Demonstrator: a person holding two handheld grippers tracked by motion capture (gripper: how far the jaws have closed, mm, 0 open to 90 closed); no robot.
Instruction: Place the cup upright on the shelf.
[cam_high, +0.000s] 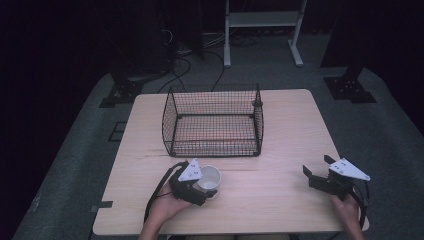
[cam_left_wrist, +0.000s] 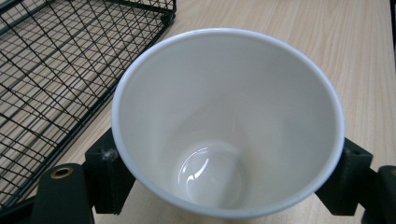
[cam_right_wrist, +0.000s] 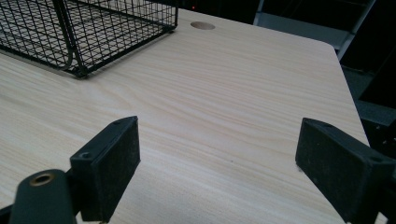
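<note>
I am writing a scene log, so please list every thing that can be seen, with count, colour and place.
cup: one, white, empty, near table edge, left of centre, between the left gripper's jaws
wire basket: one, black, empty, middle of table, beyond the cup
table: one, light wood, centre of view
metal frame: one, pale grey, on the floor beyond the table
left gripper: one, black, closed on the cup
right gripper: one, black, open, near right table edge
</note>
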